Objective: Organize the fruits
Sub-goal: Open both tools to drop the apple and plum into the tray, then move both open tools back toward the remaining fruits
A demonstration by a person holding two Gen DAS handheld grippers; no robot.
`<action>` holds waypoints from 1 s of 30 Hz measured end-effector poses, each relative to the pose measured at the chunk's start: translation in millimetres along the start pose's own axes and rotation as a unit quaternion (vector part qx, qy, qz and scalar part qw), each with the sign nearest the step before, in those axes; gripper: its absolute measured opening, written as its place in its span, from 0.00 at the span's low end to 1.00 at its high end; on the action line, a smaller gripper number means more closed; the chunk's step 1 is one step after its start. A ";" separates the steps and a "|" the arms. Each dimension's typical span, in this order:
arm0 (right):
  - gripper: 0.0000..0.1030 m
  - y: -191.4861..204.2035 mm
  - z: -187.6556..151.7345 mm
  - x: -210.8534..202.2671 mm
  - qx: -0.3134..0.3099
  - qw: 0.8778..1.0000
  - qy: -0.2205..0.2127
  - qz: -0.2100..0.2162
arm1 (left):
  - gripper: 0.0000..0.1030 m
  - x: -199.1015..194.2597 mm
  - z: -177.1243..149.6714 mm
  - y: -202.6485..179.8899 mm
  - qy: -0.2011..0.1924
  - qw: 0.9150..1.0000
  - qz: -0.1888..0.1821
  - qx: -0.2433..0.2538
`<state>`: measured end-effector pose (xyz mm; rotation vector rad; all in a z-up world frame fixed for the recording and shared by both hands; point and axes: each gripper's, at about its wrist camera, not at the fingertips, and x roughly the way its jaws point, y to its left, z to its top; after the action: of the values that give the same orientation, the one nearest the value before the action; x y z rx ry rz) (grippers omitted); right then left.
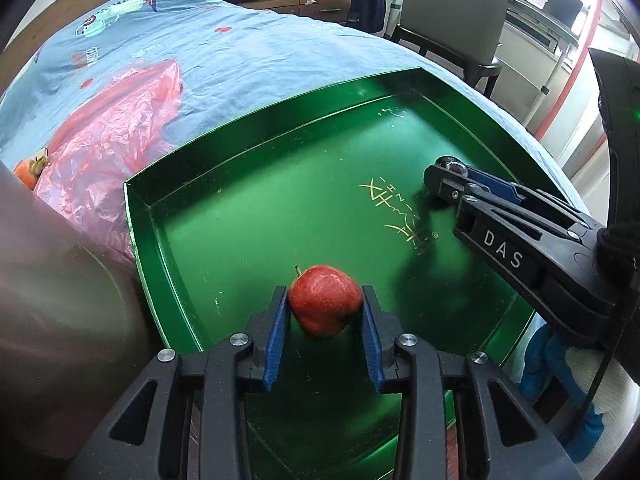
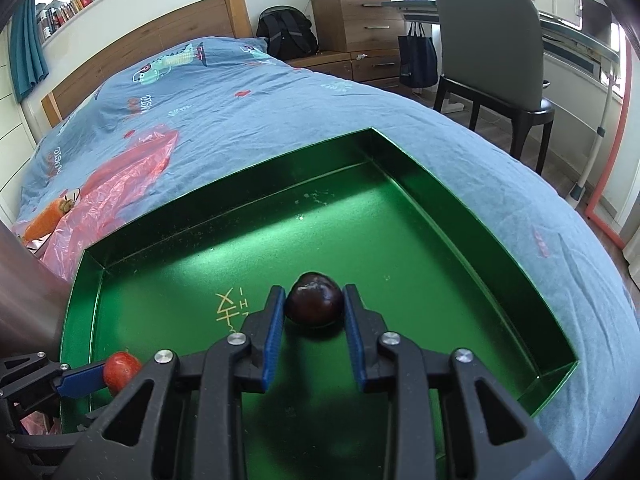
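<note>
Now placing | left gripper (image 1: 325, 304) fingers clenched on red apple (image 1: 323, 300) low over green tray (image 1: 256, 208) | right gripper (image 2: 314, 308) fingers grasping dark plum (image 2: 314, 299), same tray | risk: round fruit rolls on slick floor once released; tray sits on soft bed (image 2: 248, 112), may tilt

My left wrist camera looks steeply down along its tool (image 1: 325, 312), close over the green tray (image 1: 256, 216) on the bed (image 1: 248, 52). My right one sits likewise above its tool (image 2: 314, 312). Both share the tray, bed and chair (image 1: 452, 12) toward 1 o'clock.
</note>
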<state>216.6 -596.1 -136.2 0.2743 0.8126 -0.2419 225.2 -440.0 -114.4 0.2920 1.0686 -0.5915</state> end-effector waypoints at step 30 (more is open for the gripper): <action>0.78 44.8 -62.0 -197.7 0.033 0.998 -0.062 0.008 | 0.63 -198.2 -121.1 6.0 -0.093 0.995 0.029 0.016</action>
<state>57.5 -512.4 -23.8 0.3249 0.6813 -0.2694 71.1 -313.1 4.5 0.2905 0.8695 -0.5725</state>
